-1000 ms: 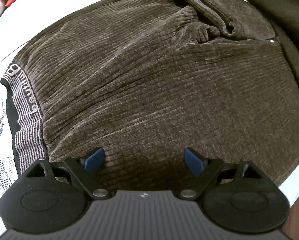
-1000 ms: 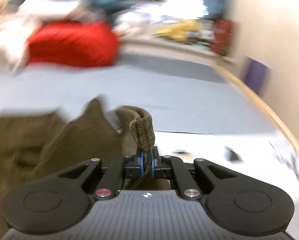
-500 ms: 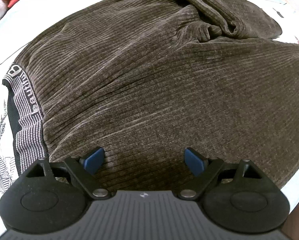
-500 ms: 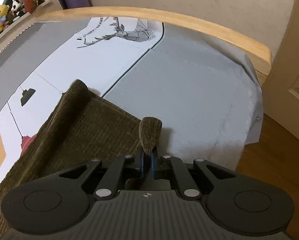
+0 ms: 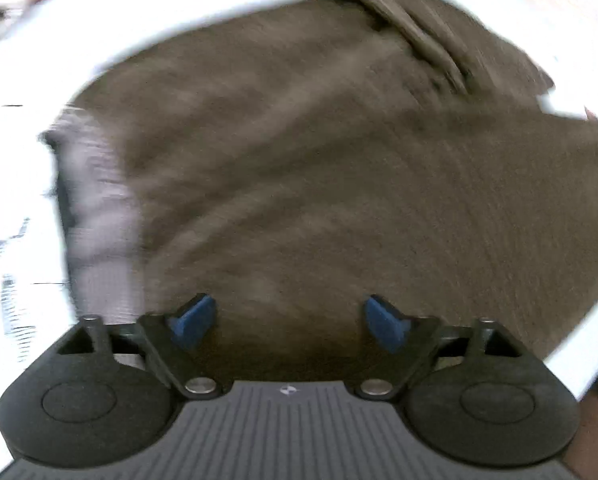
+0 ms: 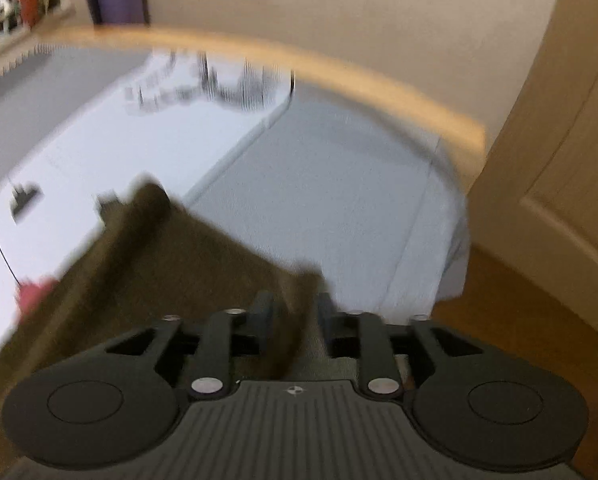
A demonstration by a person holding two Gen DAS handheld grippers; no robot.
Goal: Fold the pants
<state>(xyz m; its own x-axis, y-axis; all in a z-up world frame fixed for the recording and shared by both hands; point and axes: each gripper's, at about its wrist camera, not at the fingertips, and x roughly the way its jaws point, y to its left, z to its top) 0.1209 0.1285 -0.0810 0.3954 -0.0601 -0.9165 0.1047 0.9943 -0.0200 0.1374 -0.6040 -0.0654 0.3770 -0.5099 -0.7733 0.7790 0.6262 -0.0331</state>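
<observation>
Pants fill our frame's middle; left gripper gapes empty, just narrowing; right gripper has just been parting, cloth loose between.

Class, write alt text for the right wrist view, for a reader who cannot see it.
The right gripper, jaws parted and just opening, hovers over a corner of brown corduroy pants lying on a grey and white bedsheet. A curved wooden bed frame and a beige wall lie beyond; the picture is blurred.
</observation>
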